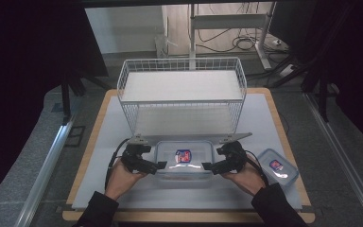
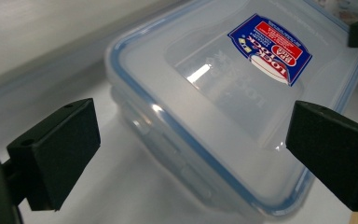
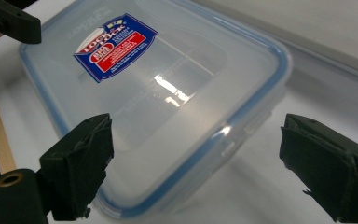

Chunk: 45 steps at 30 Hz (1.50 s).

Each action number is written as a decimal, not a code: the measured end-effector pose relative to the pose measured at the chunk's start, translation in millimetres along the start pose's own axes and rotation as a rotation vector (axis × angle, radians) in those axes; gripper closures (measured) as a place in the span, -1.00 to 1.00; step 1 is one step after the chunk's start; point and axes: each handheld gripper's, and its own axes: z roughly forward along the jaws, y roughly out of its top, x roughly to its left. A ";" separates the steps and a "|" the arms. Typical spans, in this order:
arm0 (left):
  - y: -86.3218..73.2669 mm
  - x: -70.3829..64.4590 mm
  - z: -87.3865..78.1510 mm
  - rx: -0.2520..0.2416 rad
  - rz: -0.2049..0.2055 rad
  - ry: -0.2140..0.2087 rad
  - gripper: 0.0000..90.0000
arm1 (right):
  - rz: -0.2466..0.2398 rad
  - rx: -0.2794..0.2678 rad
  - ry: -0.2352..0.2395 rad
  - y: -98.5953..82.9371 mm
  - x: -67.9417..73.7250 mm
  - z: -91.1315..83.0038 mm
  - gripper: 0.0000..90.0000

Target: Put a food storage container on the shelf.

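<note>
A clear plastic container (image 1: 183,161) with a blue-sealed lid and a red-and-blue label lies on the white mat at the front middle. My left gripper (image 1: 152,158) is at its left end and my right gripper (image 1: 215,158) at its right end. In the left gripper view, the left gripper (image 2: 191,154) is open wide, with a corner of the container (image 2: 223,102) just ahead of its jaws. In the right gripper view, the right gripper (image 3: 200,163) is open as wide around the opposite corner of the container (image 3: 168,93). Neither gripper's jaws press on the box.
A white wire basket shelf (image 1: 182,90) stands right behind the container. A smaller lidded container (image 1: 277,165) lies near the mat's right front corner. The wooden table edge (image 1: 85,161) frames the mat (image 1: 99,189). Dark stands and cables lie beyond the table.
</note>
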 end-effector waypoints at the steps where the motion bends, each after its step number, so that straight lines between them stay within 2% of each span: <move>1: 0.3 1.3 2.7 -0.001 -0.010 -0.026 -0.95 | 0.018 0.002 0.018 1.1 -1.4 2.4 -0.79; 5: 1.1 4.7 7.5 0.006 -0.039 -0.057 -0.99 | 0.060 0.001 0.039 3.4 -6.7 6.5 -0.79; 7: -1.0 7.9 12.1 0.014 -0.089 -0.112 -0.99 | 0.106 0.005 0.077 1.8 -10.5 8.9 -0.78; 8: -2.3 8.8 14.3 0.021 -0.097 -0.133 -1.00 | 0.132 0.009 0.103 0.8 -12.5 10.7 -0.77; 10: -2.4 8.8 14.5 0.026 -0.105 -0.135 -1.00 | 0.162 0.011 0.139 -0.6 -15.1 13.2 -0.76; 13: -2.0 3.6 11.7 0.026 -0.095 -0.114 -0.98 | 0.165 0.009 0.132 -0.5 -13.8 11.8 -0.68; 18: -6.9 -8.9 1.9 0.022 -0.041 -0.076 -0.88 | 0.166 -0.017 0.120 -5.2 -8.6 0.1 -0.43; 22: -15.5 -15.9 -7.2 0.014 -0.022 -0.069 -0.72 | 0.157 -0.028 0.119 -12.9 -1.1 -8.1 -0.30; 23: -17.6 -17.1 -10.0 0.004 -0.028 -0.070 -0.67 | 0.153 -0.032 0.118 -14.8 0.7 -10.2 -0.26; 26: -24.5 -17.3 -19.6 -0.054 -0.079 -0.080 -0.37 | 0.138 -0.050 0.115 -18.9 5.5 -17.5 -0.11; 29: -30.8 -18.9 -23.8 -0.097 -0.102 -0.085 -0.23 | 0.131 -0.066 0.117 -23.6 8.4 -23.2 0.00; 34: -39.3 -13.7 -29.2 -0.141 -0.159 -0.147 -0.02 | 0.145 -0.082 0.144 -28.8 8.7 -28.1 0.12; 36: -41.3 -11.9 -30.4 -0.144 -0.163 -0.163 0.04 | 0.150 -0.086 0.155 -30.7 8.3 -29.0 0.14; 42: -41.7 -15.2 -31.8 -0.133 -0.142 -0.147 0.04 | 0.187 -0.105 0.189 -34.2 3.8 -26.3 0.13; 45: -45.8 -13.3 -33.7 -0.132 -0.151 -0.164 0.07 | 0.207 -0.077 0.208 -37.2 2.3 -20.5 0.06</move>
